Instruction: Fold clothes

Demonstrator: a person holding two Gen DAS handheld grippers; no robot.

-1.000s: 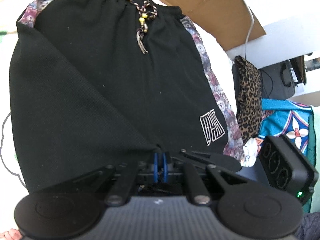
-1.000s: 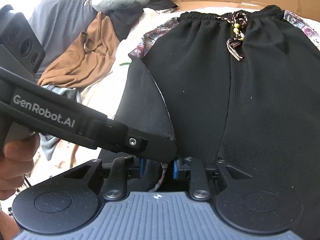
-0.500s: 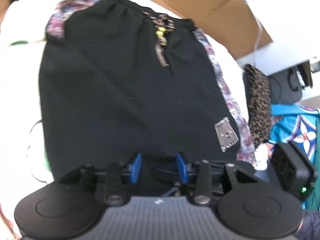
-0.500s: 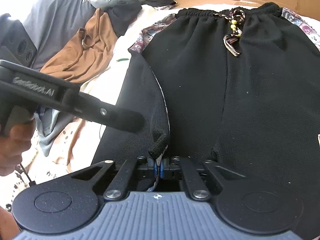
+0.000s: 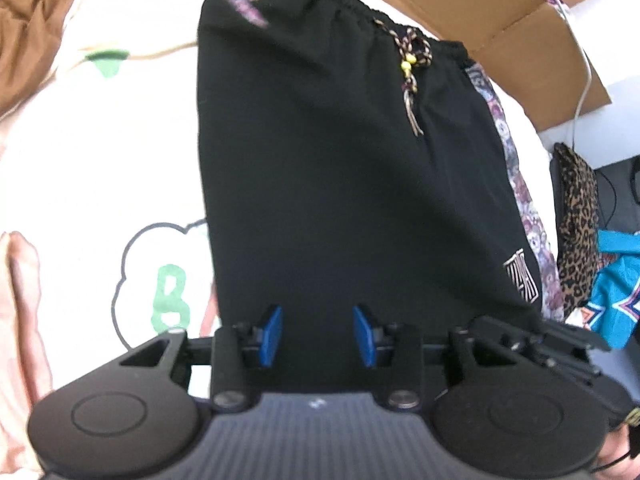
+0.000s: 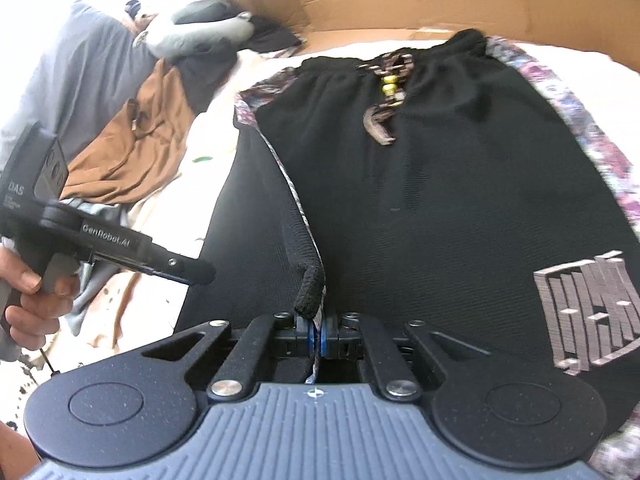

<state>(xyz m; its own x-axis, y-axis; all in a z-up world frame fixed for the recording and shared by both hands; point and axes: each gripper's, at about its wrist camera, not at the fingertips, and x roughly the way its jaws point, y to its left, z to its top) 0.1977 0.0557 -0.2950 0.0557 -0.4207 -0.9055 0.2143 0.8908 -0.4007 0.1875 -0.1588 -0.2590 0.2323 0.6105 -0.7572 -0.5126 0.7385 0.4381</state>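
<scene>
Shorts (image 6: pixel 440 208): one pair; right claw (image 6: pixel 316 338) pinches hem, left claw (image 5: pixel 318 334) agape.

Left gripper (image 5: pixel 318 336): blue fingertips (image 5: pixel 271 336) parted, nothing between them, over hem of black shorts (image 5: pixel 340 184). Shorts lie flat on white sheet (image 5: pixel 100 168), waistband toward cardboard (image 5: pixel 500 28) at far edge. Drawstring (image 5: pixel 412 76) knotted.

The black shorts (image 5: pixel 340 184) are motion-blurred in both views; the logo print (image 6: pixel 592 312) is illegible and cut off by the right frame edge. The hem near the right gripper (image 6: pixel 317 334) is hidden behind the gripper body. The hand (image 6: pixel 28 300) holding the left gripper (image 6: pixel 200 274) is cropped at the left edge.
</scene>
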